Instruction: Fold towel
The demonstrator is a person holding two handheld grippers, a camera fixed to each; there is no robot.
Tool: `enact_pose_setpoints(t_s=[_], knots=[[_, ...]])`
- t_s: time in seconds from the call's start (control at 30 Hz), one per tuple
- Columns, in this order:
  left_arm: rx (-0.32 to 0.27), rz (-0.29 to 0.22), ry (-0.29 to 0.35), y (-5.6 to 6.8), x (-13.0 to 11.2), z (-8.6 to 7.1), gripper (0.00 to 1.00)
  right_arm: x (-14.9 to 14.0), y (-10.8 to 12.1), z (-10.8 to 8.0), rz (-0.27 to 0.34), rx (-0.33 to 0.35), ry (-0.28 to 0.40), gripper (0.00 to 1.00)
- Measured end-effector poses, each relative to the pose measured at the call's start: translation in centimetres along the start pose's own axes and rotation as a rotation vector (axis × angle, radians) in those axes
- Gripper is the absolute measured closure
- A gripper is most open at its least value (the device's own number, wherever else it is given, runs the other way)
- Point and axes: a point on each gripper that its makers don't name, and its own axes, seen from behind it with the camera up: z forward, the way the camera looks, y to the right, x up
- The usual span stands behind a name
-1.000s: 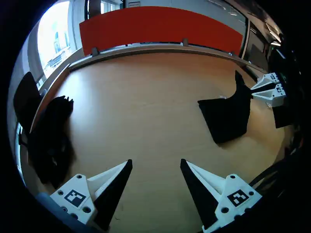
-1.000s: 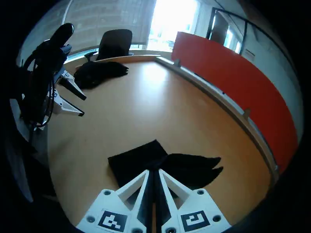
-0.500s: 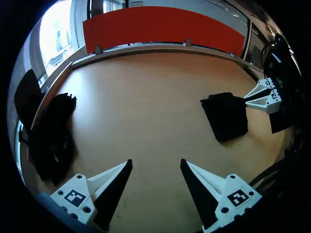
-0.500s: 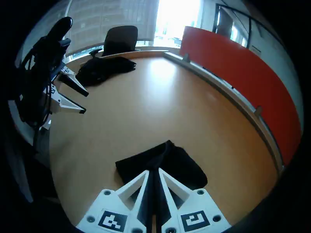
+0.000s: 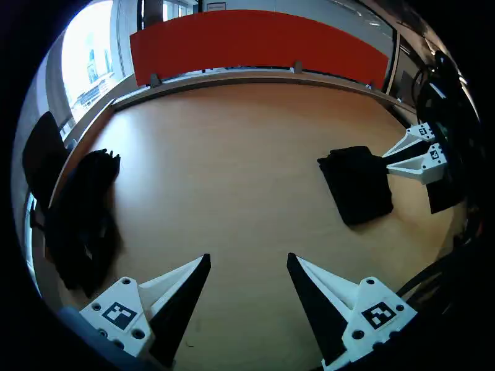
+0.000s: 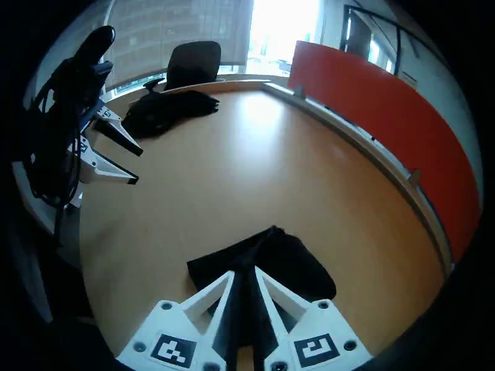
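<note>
A black towel (image 5: 359, 185) lies folded in a compact rectangle on the wooden table (image 5: 235, 148), at the right of the left gripper view. My right gripper (image 5: 386, 163) comes in from its right side, its fingertips at the towel's edge. In the right gripper view the towel (image 6: 294, 266) lies just ahead, and a raised fold of it runs in between the tips of the right gripper (image 6: 244, 275), which is shut on it. My left gripper (image 5: 247, 266) hangs open over bare table, well away from the towel. It also appears as the left gripper (image 6: 137, 167), held far off at the left.
A heap of dark cloth (image 5: 86, 210) sits at the table's left end, with a black office chair (image 5: 40, 154) behind it. A red partition (image 5: 260, 40) runs along the far edge. The same heap (image 6: 167, 111) and chair (image 6: 192, 62) appear in the right gripper view.
The right gripper swung the lifted half of the towel over and down onto the other half, so it now lies flat and doubled. The left gripper stayed put and open.
</note>
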Motion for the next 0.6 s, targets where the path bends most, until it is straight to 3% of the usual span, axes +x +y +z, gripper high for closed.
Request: enact_pose_setpoints(t_s=[0.27,0.4,0.6], knots=[[0.001,0.0,-0.003,-0.02,-0.16,-0.03,0.09,-0.11,-0.25,0.06,0.016,0.011,-0.001,0.85],[0.001,0.0,-0.003,0.05,-0.22,-0.04,0.09,-0.32,-0.36,-0.12,0.015,0.016,-0.007,0.77],[-0.001,0.001,-0.002,0.16,-0.17,0.04,0.08,-0.56,-0.53,-0.37,0.017,0.021,-0.011,0.51]])
